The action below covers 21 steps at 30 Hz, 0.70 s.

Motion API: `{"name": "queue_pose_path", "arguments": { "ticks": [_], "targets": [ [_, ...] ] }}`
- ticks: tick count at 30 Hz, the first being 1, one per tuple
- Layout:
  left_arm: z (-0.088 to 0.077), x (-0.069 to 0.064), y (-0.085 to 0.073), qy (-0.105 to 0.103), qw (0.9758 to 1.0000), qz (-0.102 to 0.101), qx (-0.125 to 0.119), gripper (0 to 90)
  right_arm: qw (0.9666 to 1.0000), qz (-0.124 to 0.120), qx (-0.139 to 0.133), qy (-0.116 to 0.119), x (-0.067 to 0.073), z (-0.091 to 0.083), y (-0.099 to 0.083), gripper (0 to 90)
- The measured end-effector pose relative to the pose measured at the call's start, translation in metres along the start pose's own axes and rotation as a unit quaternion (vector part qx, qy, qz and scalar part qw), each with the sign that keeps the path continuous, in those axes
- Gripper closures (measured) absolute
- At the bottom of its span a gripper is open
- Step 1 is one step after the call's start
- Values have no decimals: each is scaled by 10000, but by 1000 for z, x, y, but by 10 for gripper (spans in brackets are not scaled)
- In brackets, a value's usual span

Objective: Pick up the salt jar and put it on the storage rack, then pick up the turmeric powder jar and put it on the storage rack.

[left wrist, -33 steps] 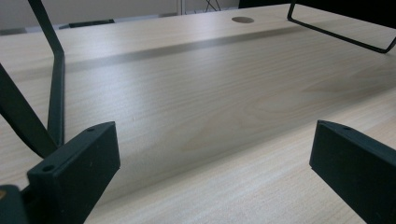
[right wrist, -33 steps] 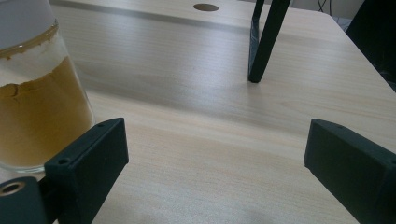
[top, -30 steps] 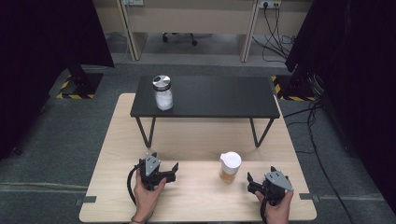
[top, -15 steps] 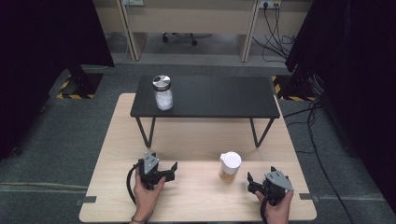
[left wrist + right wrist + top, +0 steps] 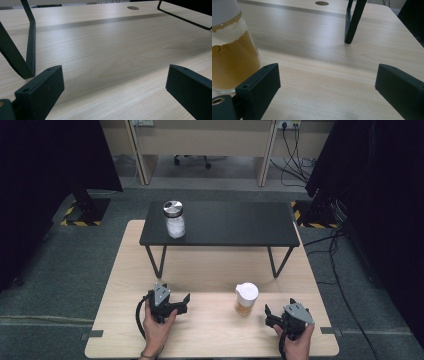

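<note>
A glass jar of ochre powder [image 5: 246, 298] with a white lid stands on the wooden table [image 5: 210, 267] near its front edge. In the right gripper view that jar of powder [image 5: 229, 50] stands just beyond the left jaw. My right gripper [image 5: 270, 316] rests a little right of it, open, with bare wood between the jaws of the right gripper [image 5: 327, 92]. My left gripper [image 5: 184, 304] lies at front left, open and pointing right; the left gripper [image 5: 112, 92] holds nothing. A second jar [image 5: 174, 220], silver-lidded with white contents, stands on the black low table [image 5: 225, 222].
The black low table stands on thin metal legs [image 5: 27, 50] across the back half of the wooden table; one leg [image 5: 353, 22] rises ahead of the right gripper. Dark curtains flank both sides, and cables [image 5: 335, 265] trail on the floor at right.
</note>
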State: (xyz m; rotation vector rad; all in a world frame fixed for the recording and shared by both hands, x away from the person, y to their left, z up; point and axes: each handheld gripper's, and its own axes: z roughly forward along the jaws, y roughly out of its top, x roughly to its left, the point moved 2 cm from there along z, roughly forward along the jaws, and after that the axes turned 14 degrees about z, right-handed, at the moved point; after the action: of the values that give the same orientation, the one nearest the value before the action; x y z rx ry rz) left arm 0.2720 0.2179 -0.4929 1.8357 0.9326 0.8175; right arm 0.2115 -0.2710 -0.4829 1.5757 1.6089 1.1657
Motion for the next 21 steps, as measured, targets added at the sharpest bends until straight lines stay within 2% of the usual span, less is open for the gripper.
{"name": "queue_pose_path", "arguments": {
  "ticks": [21],
  "targets": [
    [-1,0,-1,0,10000,9,-27,13,10000,-40,-2,15,1,1,0,61]
  ]
}}
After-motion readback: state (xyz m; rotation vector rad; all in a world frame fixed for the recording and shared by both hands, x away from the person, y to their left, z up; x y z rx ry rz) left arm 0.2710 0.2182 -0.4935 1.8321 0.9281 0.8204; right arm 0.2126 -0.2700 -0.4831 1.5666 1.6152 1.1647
